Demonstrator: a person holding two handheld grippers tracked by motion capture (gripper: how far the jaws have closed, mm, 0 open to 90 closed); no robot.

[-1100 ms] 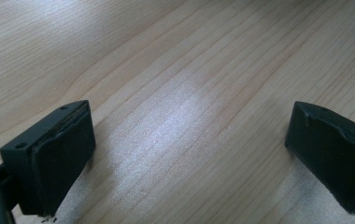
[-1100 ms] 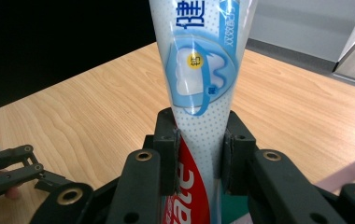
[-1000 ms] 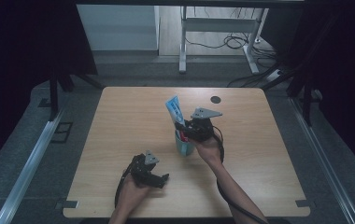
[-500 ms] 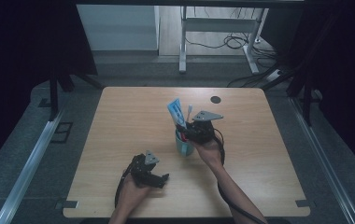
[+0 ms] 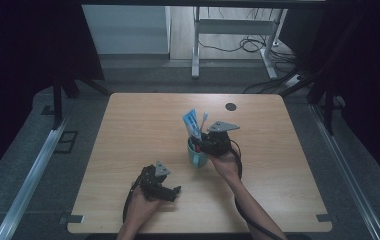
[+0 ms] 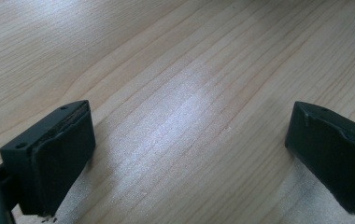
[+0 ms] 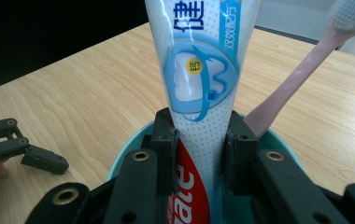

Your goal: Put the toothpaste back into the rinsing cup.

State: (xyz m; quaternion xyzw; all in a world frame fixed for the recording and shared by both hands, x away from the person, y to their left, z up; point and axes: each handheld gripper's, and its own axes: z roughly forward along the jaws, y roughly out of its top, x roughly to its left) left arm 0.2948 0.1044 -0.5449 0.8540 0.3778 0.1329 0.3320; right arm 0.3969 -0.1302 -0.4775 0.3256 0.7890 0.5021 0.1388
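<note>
While the toothpaste tube [image 7: 199,88] stands nearly upright in the teal cup [image 5: 196,156], its long axis runs vertical with a slight lean toward 11 o'clock in the high view, and the right hand-held gripper [image 7: 199,154] has its jaws clamped on the tube's lower body just above the cup's rim. A pink toothbrush [image 7: 287,88] leans in the same cup at 2 o'clock from the tube. The cup sits near the middle of the surface [image 5: 278,150]. The left hand-held gripper [image 5: 170,190] rests at 7 o'clock from the cup, well apart, its jaws wide apart over bare wood. Against the earlier frames, tube and right hand have shifted only slightly; the left hand has not moved.
</note>
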